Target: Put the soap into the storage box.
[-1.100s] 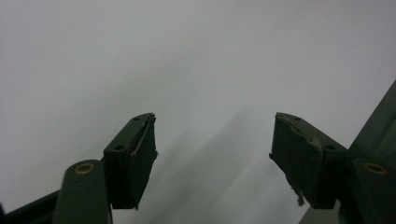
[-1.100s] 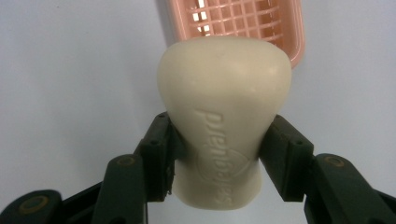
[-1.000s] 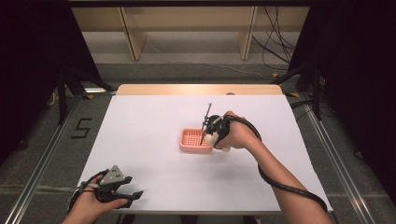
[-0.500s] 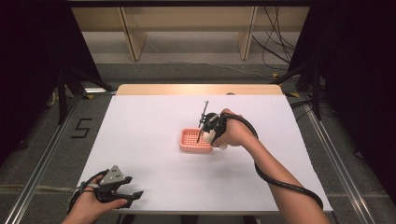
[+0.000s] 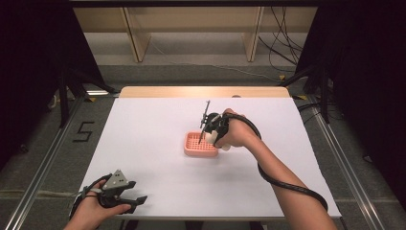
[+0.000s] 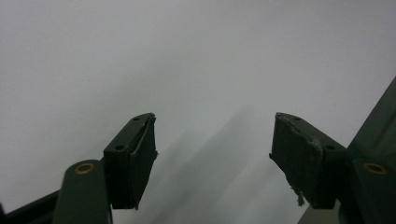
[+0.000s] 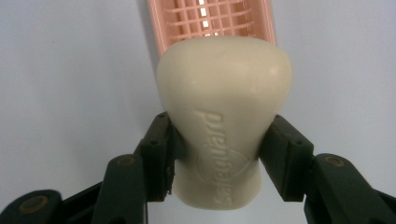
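In the right gripper view the right gripper (image 7: 219,154) is clamped on a cream bar of soap (image 7: 223,116): the two black jaws press its narrow waist from 9 and 3 o'clock, and the wide end of the bar rises toward 12 o'clock. Raised lettering runs along the face of the bar. Just beyond that wide end, at 12 o'clock, lies the pink slotted soap dish (image 7: 212,21), its grid floor partly covered by the bar; whether the bar touches the dish cannot be told.

The high view gives the wider layout. There the right gripper (image 5: 213,136) sits near the middle of the table, with the soap (image 5: 221,142) as a pale patch at the 3 o'clock edge of the dish (image 5: 197,146), and the gripper's cable loops back along the forearm toward 5 o'clock. The left gripper (image 5: 136,200) rests at the near edge, at about 7 o'clock from the dish and well apart from it, a grey three-cornered plate on top. The left gripper view shows the left gripper's (image 6: 212,144) jaws standing wide apart with nothing between them, over bare white surface.

The table (image 5: 153,124) is covered in white, with a wooden strip at its far edge. Beyond it at 12 o'clock stand pale wooden shelves (image 5: 191,28) on a grey floor with loose cables, and black curtains hang at either side.
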Demonstrator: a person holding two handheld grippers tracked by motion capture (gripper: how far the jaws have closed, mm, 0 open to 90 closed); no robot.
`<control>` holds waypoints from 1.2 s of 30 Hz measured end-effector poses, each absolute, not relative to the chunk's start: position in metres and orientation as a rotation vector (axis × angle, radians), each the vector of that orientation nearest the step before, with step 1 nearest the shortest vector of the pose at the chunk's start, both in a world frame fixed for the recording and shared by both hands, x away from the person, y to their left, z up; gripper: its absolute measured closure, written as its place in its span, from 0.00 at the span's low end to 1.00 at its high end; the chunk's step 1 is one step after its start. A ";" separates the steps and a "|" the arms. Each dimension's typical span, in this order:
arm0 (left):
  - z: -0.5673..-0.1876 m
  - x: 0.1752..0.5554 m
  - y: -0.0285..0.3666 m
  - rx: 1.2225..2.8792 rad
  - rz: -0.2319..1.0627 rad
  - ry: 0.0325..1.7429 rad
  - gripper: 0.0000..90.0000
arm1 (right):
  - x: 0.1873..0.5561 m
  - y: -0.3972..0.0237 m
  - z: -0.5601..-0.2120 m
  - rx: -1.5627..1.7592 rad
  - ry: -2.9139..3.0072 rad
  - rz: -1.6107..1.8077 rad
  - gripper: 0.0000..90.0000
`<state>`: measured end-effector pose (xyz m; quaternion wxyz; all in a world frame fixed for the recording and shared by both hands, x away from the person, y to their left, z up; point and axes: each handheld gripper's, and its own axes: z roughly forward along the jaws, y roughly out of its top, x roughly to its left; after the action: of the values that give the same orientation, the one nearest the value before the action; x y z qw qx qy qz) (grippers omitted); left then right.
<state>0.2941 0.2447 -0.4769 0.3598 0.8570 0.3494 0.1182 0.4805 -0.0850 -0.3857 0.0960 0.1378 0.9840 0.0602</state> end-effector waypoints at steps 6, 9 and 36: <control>-0.477 0.294 0.245 2.209 0.303 0.901 0.34 | 0.483 -0.081 -0.386 0.400 2.914 0.185 0.56; -0.476 0.295 0.246 2.220 0.314 0.884 0.34 | 0.484 -0.076 -0.388 0.403 2.922 0.204 0.56; -0.477 0.294 0.245 2.211 0.293 0.923 0.34 | 0.492 -0.065 -0.386 0.295 2.904 0.179 0.56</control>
<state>0.2941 0.2452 -0.4770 0.3561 0.8559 0.3574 0.1133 0.4919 -0.0647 -0.3864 0.1086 0.1003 0.9871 0.0609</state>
